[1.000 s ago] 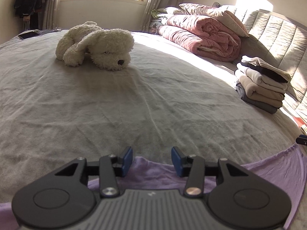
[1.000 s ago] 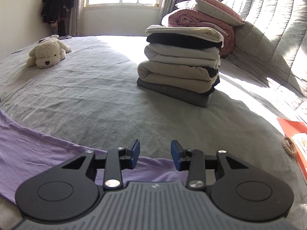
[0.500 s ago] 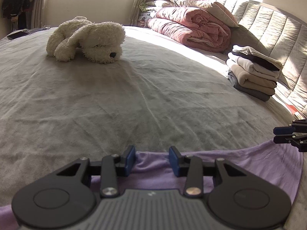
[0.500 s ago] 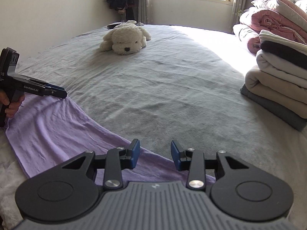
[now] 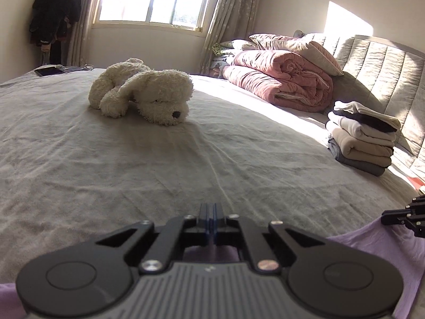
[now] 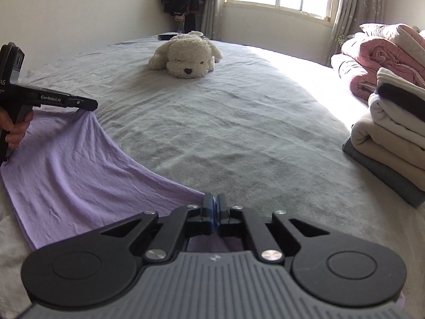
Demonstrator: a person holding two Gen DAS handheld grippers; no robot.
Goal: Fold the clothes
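At the bed's near edge [image 6: 239, 133], the purple garment [image 6: 79, 175] lay spread. Left gripper [image 5: 211, 214] had just clamped its far-left edge, lifting it slightly. Right gripper [image 6: 214, 207] had just closed, apparently pinching the opposite edge. Plush dog [image 6: 187, 54] mid-bed; folded stack [image 6: 393, 133] far right.

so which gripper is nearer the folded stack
Right. The right gripper has the stack close on its right; the left gripper sits further off, across the purple cloth.

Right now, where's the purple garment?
The purple garment lies at the bed's near edge, left in the right wrist view, stretched between the left gripper and right gripper.
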